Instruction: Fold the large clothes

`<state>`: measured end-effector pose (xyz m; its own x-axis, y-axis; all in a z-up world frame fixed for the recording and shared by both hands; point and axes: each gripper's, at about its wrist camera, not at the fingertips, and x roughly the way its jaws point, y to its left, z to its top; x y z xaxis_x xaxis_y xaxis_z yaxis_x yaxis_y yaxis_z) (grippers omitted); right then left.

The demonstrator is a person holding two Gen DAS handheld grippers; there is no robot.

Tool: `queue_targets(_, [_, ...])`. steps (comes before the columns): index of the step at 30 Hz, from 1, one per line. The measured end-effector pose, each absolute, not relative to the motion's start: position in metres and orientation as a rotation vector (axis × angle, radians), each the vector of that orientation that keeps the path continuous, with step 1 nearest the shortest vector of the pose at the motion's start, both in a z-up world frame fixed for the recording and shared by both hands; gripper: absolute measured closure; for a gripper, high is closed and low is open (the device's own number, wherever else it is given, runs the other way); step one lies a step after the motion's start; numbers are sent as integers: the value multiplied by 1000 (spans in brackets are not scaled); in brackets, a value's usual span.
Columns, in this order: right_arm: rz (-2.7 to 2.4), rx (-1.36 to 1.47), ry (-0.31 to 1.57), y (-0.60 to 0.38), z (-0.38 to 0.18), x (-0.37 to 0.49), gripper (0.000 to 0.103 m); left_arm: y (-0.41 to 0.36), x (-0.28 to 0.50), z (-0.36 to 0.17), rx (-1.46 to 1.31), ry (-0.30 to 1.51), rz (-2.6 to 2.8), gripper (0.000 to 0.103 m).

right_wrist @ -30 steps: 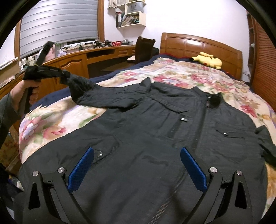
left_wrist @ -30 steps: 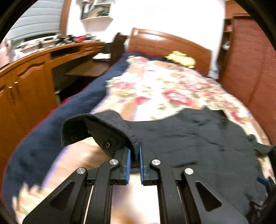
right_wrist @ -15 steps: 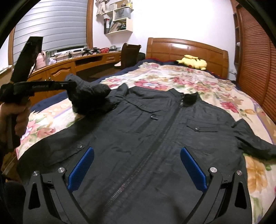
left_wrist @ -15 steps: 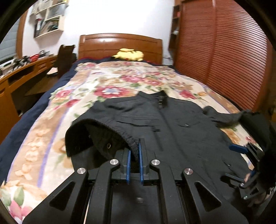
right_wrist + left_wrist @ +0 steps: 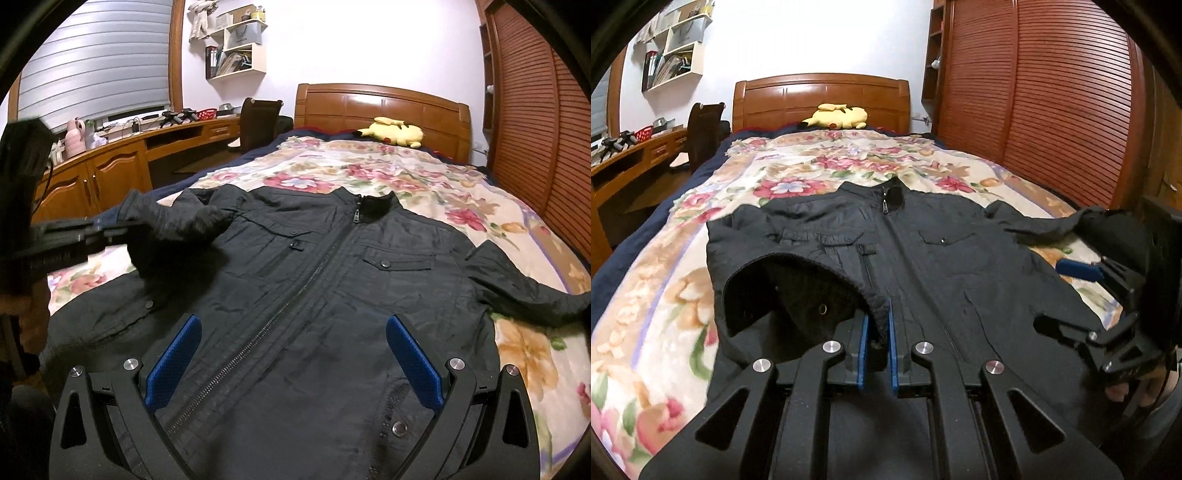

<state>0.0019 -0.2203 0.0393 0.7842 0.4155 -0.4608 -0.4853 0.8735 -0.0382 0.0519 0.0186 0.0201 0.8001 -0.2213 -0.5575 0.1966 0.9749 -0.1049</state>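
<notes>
A black zip-up jacket (image 5: 332,288) lies front up on the floral bedspread (image 5: 406,177), collar toward the headboard; it also shows in the left wrist view (image 5: 923,258). My left gripper (image 5: 875,325) is shut on the cuff of the jacket's sleeve (image 5: 812,273), holding it folded over the jacket's left side; it shows in the right wrist view (image 5: 110,225) with the sleeve (image 5: 177,221). My right gripper (image 5: 291,343) is open and empty above the jacket's lower front; it shows in the left wrist view (image 5: 1067,295). The other sleeve (image 5: 524,288) lies stretched out to the right.
A yellow plush toy (image 5: 395,133) lies by the wooden headboard (image 5: 380,103). A wooden desk (image 5: 110,158) and a dark chair (image 5: 258,122) stand left of the bed. A slatted wooden wardrobe (image 5: 1052,92) runs along the right side.
My left gripper has swung the held sleeve from out beside the bed in over the jacket's body. My right gripper stayed open over the jacket's lower front.
</notes>
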Motion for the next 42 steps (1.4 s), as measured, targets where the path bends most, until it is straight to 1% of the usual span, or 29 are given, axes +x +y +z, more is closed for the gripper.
queue_targets(2, [487,-166,463,-220,38,2,3,20,45,17,-50,594,-210,87])
queue_targets(4, [486,-169,470,-217,35,2,3,22,39,15,-55,576,-192,76])
queue_targets(5, [487,-170,472,-215,35,2,3,22,36,14,-57,567,-183,64])
queue_targets(6, [489,-172,472,-214,35,1,3,26,30,14,-67,551,-174,58])
queue_targets(7, [491,-173,471,-214,36,2,3,29,26,13,-72,542,-166,57])
queue_targets(8, [493,-176,471,-212,36,1,3,32,24,12,-71,538,-158,51])
queue_targets(9, [495,-177,469,-211,36,1,3,37,21,13,-66,532,-146,38])
queue_targets(11, [504,-180,464,-209,38,3,3,46,14,13,-57,510,-121,20])
queue_targets(17, [533,-187,460,-203,35,5,6,80,3,13,-63,490,-30,19])
queue_targets(19, [551,-191,460,-199,34,5,9,93,-1,13,-64,483,-2,19])
queue_targets(23, [597,-204,469,-188,32,7,22,118,-9,11,-75,486,35,19])
queue_targets(27, [632,-200,489,-172,35,13,24,139,-15,8,-92,493,51,19])
queue_targets(36, [702,-306,507,-115,42,20,25,161,-26,-4,-58,527,74,19])
queue_targets(42, [704,-412,564,-83,26,40,25,169,-34,-10,-54,539,66,19])
